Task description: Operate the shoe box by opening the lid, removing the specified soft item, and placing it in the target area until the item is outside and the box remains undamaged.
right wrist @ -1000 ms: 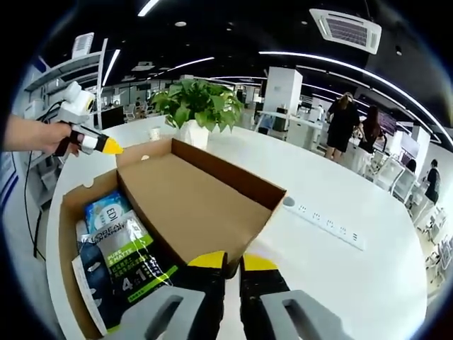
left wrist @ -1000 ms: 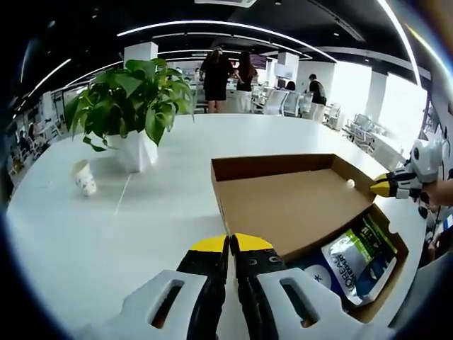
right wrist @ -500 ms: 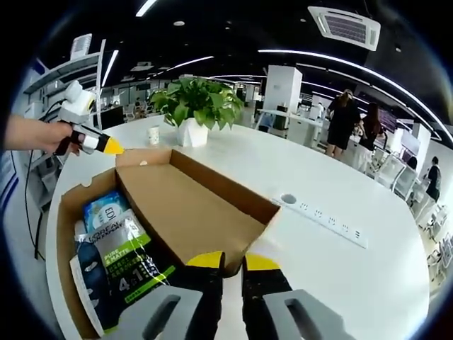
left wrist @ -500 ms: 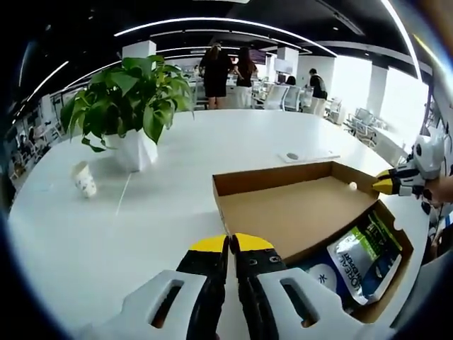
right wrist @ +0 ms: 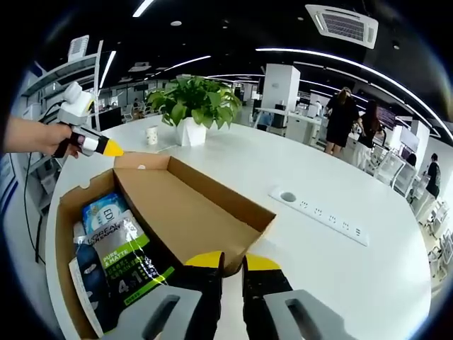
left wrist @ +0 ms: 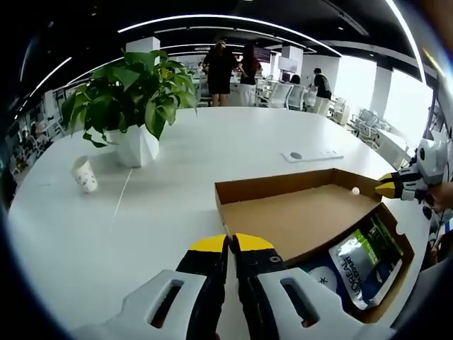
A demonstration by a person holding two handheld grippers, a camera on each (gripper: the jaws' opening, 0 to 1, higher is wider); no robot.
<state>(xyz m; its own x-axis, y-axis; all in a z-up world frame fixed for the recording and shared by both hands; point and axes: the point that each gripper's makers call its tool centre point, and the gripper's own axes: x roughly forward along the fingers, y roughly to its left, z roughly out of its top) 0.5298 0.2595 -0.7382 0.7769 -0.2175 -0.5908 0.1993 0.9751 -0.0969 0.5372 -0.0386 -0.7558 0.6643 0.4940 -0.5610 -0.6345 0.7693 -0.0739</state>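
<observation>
Left gripper [left wrist: 231, 244] first: yellow tips pressed together, clenched on the near edge of the lid [left wrist: 297, 219], right where the cardboard meets them. Over in the right gripper view, the right gripper [right wrist: 233, 261] has its yellow tips a sliver apart, with the lid [right wrist: 191, 216] edge running between them; it looks pinched there, but I cannot tell for sure.

The lid is plain brown cardboard, a shallow tray with short upright walls, swung open and hanging low over the table [left wrist: 141, 212]. Under it sits the box [right wrist: 67, 212], same matte brown, its long axis running away from the right gripper towards the plant [right wrist: 195, 103].

Inside the box, the soft packs: glossy plastic pouches, flat and a little crinkled. The top pack [right wrist: 127, 258] is grey with a green band and white print, lying lengthwise along the box, print reading towards the right gripper. A pale blue pack [right wrist: 102, 209] lies just beyond it. In the left gripper view the pack [left wrist: 361, 258] peeks out from under the lid.

Further out: a smooth white table, a leafy plant in an angular white pot [left wrist: 138, 145], a paper cup [left wrist: 85, 175], and a white power strip [right wrist: 322, 216].
</observation>
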